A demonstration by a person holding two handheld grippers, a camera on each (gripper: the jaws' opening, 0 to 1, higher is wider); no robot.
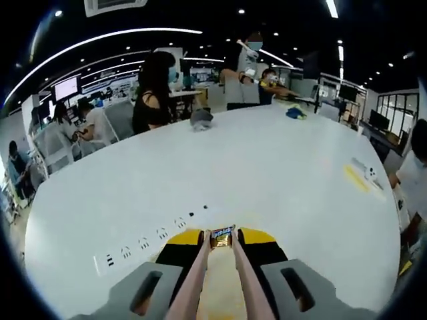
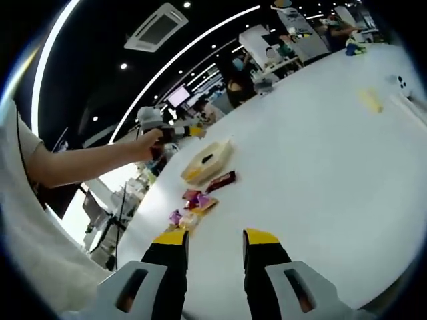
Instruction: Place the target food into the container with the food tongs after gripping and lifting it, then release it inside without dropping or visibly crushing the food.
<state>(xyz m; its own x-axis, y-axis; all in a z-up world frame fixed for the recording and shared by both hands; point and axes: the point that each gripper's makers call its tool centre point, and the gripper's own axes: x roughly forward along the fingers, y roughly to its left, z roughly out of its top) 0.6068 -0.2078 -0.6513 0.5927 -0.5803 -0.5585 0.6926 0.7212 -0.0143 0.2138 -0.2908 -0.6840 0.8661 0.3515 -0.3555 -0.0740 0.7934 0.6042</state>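
**Left gripper view: wrapped snack pinched in the tongs above the bench**

Left gripper view looks along the left claw (image 1: pixel 221 240), whose yellow-tipped jaws press a pair of pale food tongs (image 1: pixel 220 280) together. The tong tips pinch a small wrapped snack (image 1: pixel 222 237), dark with a gold band and light lettering too small to read. It hangs over the white bench (image 1: pixel 267 173), near a power strip (image 1: pixel 143 243) set into the surface to its left. People sit and stand beyond the bench's far edge.

Right gripper view shows the right claw (image 2: pixel 213 243) spread apart with nothing between its jaws. Past it on the bench lies a scatter of small wrapped snacks (image 2: pixel 193 207) in pink, purple and dark red, just beside a pale rectangular container (image 2: pixel 208 160). The person's hand (image 2: pixel 152 141) holds the left claw above and beyond the container.
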